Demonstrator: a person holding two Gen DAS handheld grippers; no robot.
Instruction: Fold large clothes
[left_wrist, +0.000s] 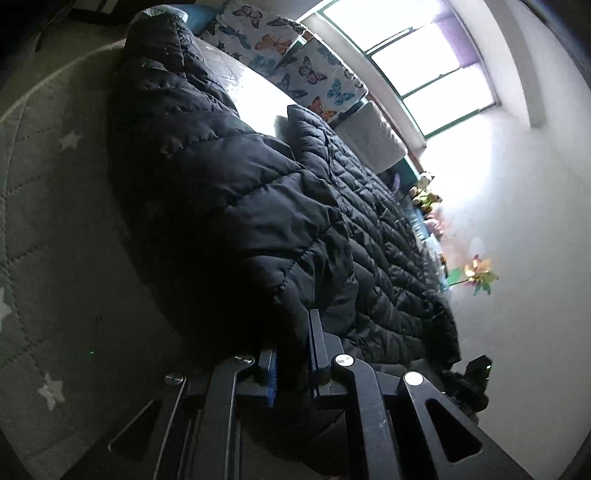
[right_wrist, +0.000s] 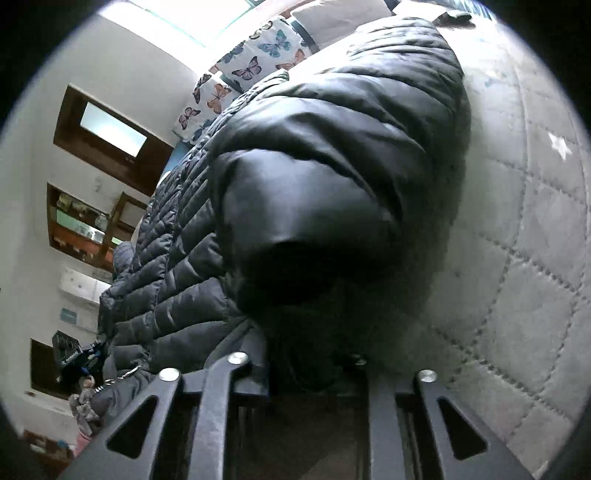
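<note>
A black puffer jacket (left_wrist: 229, 206) lies bunched on the grey quilted bedspread (left_wrist: 55, 221). My left gripper (left_wrist: 293, 365) is shut on a fold of its near edge, with dark fabric pinched between the blue-padded fingers. In the right wrist view the same jacket (right_wrist: 332, 155) bulges up close. My right gripper (right_wrist: 306, 365) has a thick roll of the jacket filling the gap between its fingers, and the pads press on it. The right finger's tip is hidden by fabric. A dark garment with finer quilting (right_wrist: 166, 266) lies against the jacket's far side.
Butterfly-print pillows (left_wrist: 266, 40) line the head of the bed under a bright window (left_wrist: 406, 48). A toy pinwheel (left_wrist: 476, 275) and small items stand by the wall. Wooden shelves (right_wrist: 81, 225) hang on the other wall. Star-patterned bedspread (right_wrist: 517, 258) stretches beside the jacket.
</note>
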